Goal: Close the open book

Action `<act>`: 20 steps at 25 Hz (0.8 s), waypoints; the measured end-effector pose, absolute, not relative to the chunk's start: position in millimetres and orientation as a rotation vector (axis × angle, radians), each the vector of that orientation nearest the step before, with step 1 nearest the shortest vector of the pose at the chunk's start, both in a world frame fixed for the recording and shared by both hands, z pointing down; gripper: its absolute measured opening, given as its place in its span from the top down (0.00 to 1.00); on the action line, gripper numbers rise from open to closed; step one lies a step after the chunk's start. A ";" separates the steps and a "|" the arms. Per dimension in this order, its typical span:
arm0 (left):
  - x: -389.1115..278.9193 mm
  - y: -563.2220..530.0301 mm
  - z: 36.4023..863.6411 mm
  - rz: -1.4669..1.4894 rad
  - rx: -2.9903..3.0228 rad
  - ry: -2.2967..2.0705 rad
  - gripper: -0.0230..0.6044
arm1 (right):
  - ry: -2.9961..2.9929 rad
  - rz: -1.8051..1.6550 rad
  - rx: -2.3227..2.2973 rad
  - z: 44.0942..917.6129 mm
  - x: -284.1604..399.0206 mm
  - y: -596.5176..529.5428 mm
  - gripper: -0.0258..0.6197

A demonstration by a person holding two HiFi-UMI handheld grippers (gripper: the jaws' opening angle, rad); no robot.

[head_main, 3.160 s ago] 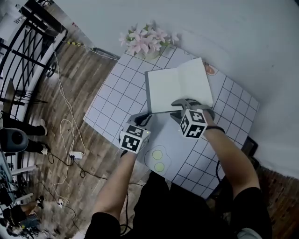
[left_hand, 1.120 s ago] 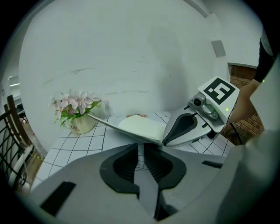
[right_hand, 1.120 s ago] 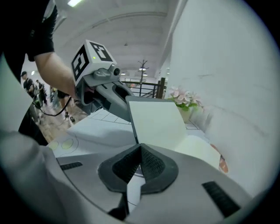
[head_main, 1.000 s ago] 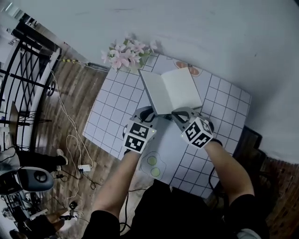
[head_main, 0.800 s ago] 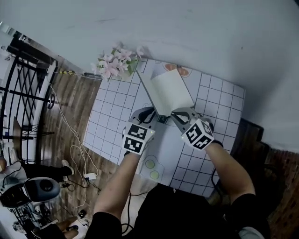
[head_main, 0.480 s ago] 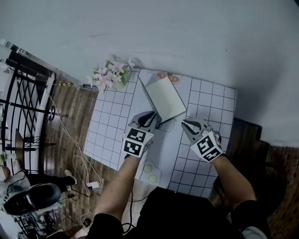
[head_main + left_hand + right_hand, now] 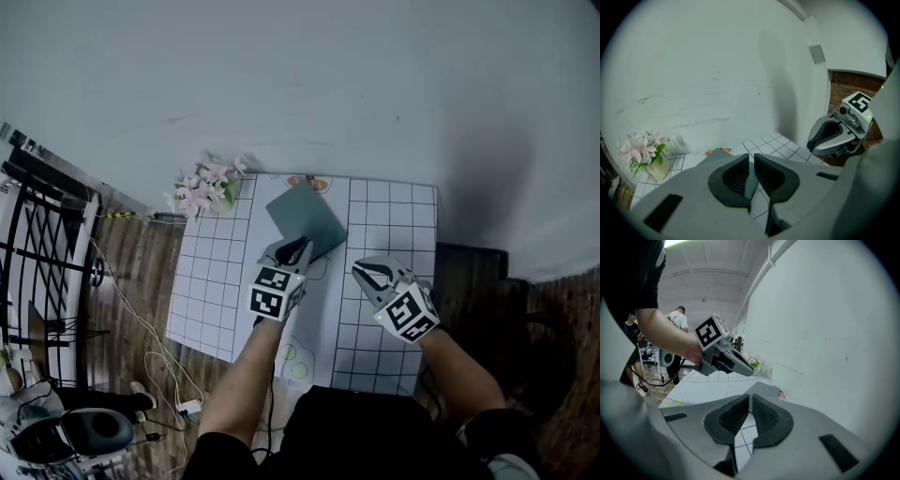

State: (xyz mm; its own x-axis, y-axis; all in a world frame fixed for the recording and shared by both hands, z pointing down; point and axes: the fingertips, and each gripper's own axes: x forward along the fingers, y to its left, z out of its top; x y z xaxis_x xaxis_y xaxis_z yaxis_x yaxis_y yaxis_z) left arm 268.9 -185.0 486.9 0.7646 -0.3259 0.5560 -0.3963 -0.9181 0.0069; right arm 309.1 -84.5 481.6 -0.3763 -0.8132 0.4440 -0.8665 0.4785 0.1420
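A big pale blue-grey wall [image 7: 375, 84] stands behind everything. Against it is a square table with a white cloth marked in grey squares [image 7: 394, 216].

The flat book with the grey-green cover [image 7: 305, 220] lies closed on the far part of the table, close to the wall and turned a bit crooked.

The left gripper, grey with a black-and-white marker cube [image 7: 292, 248], points at the book. Its tip is just by the book's near edge, and I cannot tell if it touches. Its jaws are pressed nearly together, with only a thin slit, and nothing is between them.

The right gripper, grey with the same kind of cube [image 7: 370, 272], is over the table to the right, apart from the book. Its jaws have just opened a tiny bit, so there is only a thin slit, and they hold nothing.

A bunch of pink flowers in a small pale pot [image 7: 202, 190] sits at the far left corner of the table, near the book.

A little orange drawing [image 7: 312, 183] shows on the cloth just behind the book.
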 end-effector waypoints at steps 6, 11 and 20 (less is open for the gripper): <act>244.0 -157.7 439.2 0.772 2.867 -0.616 0.91 | -2.292 0.142 1.483 433.7 301.8 -65.4 0.93; 209.9 -143.0 405.4 0.688 2.865 -0.679 0.91 | -2.327 0.100 1.541 386.9 291.4 -64.0 0.93; 126.3 -99.9 353.7 0.486 2.833 -0.738 0.91 | -2.499 0.276 1.659 338.4 249.3 -30.3 0.95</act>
State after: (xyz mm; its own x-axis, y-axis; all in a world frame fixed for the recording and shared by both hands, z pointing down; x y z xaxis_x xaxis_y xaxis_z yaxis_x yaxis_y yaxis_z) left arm 126.3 -99.9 353.7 0.8240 -0.4429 0.3535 -0.4994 -0.8623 0.0839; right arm 249.3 -30.3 338.4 -0.3876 -0.8981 0.2079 -0.9218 0.3792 -0.0803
